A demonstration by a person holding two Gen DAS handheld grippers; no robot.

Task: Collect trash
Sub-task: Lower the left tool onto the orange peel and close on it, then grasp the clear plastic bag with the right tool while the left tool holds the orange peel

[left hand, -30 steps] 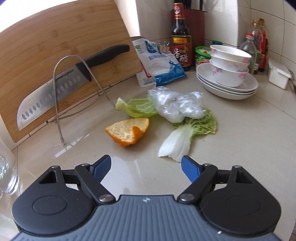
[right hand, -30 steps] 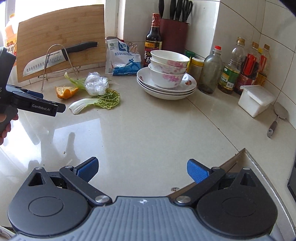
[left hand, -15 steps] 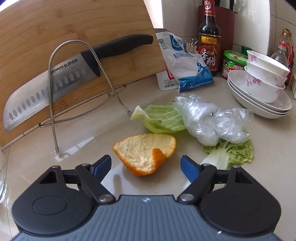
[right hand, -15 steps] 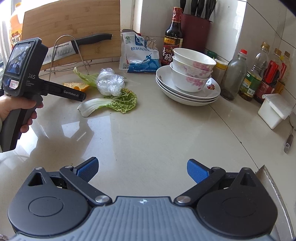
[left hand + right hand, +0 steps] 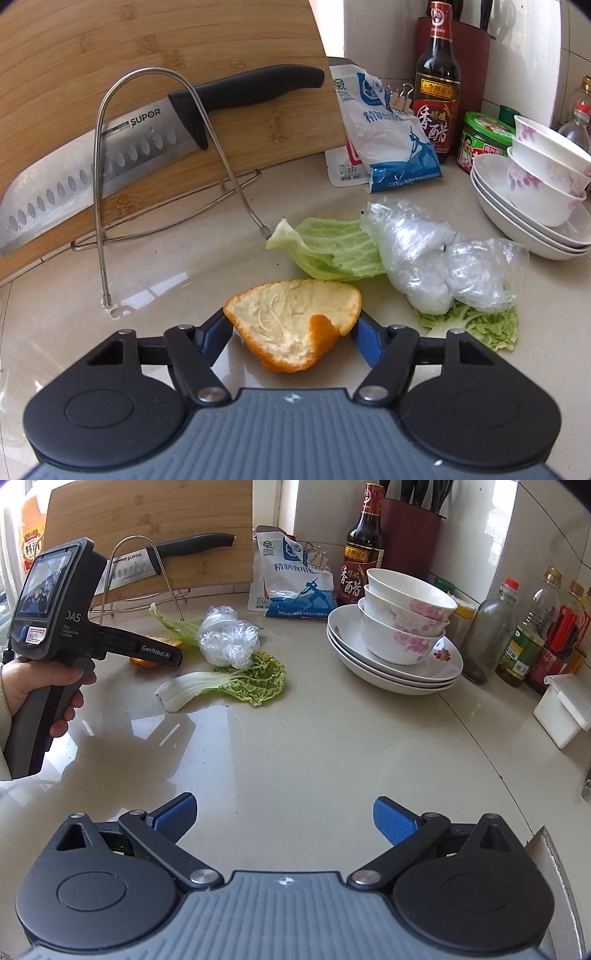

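Peel bracketed, grip not yet made

Orange peel (image 5: pixel 291 325) sits between the blue pads (image 5: pixel 364 338) of L gripper (image 5: pixel 291 332). Jaws look partly drawn in, pads just beside the peel at 9 and 3 o'clock; can't tell if they touch. No squeeze visible, peel lies on countertop (image 5: pixel 166 280). Judgement: approach done, closing is next.

Why low and level: peel is a shallow cup, pith side up, so a flat side-on pinch across the rim suits it.

Other trash, wrist view: cabbage leaf (image 5: pixel 332 247) at 1 o'clock from peel, touching or nearly; crumpled plastic wrap (image 5: pixel 424 251) at 2 o'clock, lying on a second leaf (image 5: pixel 476 325) w/ white rib. All one loose cluster, prob. gathered for pickup.

R gripper (image 5: pixel 284 816) wide open, empty, hovering over bare counter, well apart from cluster. Likely waiting.

Materials:
- peel: leathery, pale fibrous inside, glossy orange outside, curled edge. Should hold shape under pinch.
- leaves: limp, crinkled, thin; rib stiffer.
- wrap: clear film, wadded, springy, slippery.
- counter: polished stone, glare, slick; peel may skate if pads close unevenly.

Non-trash nearby: knife (image 5: pixel 110 162) on wire rack against bamboo board (image 5: pixel 147 48), 11 o'clock; stacked bowls (image 5: pixel 543 184) at 2 o'clock; salt bag (image 5: pixel 384 136).
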